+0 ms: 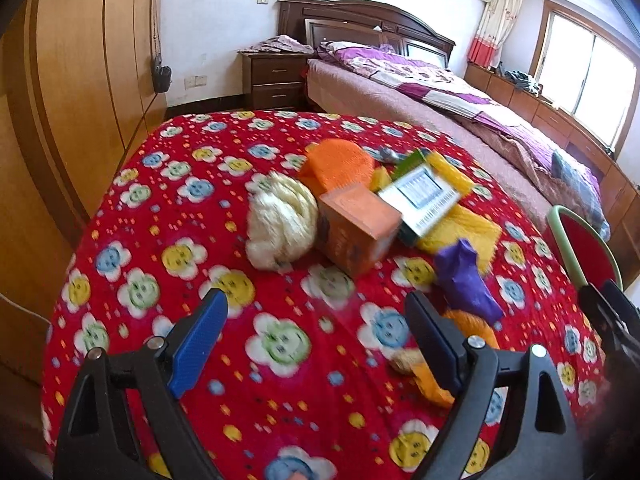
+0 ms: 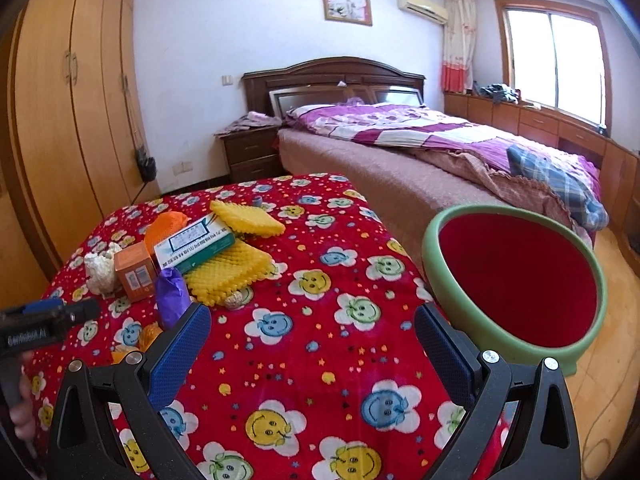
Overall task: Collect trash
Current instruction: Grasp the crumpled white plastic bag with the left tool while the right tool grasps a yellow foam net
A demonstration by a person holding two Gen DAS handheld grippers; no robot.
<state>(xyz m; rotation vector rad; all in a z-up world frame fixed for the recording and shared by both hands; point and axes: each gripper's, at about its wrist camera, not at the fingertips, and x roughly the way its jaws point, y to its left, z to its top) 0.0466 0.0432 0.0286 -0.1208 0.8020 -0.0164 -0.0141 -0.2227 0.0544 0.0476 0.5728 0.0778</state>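
trash pile (image 2: pixel 208 256) on red cloth (image 2: pixel 320 320) | l tongs (image 1: pixel 316 328) spread | r tongs (image 2: pixel 312 336) spread - both empty

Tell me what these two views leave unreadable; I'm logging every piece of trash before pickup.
- Orange peel scraps: left wrist view, partly behind the left gripper finger.
- White-and-green box print: too small in the right view, motion-blurred in the left.
- Orange box: blurred in the left view.
- Small grey item: too small to identify.
- Green-rimmed red basin: near rim behind the right gripper.

Trash pile on red floral cloth: orange box (image 2: pixel 135 276) upright, white/green carton (image 2: pixel 195 246) atop yellow foam nets (image 2: pixel 228 270), purple wrapper (image 2: pixel 172 298) nr front.
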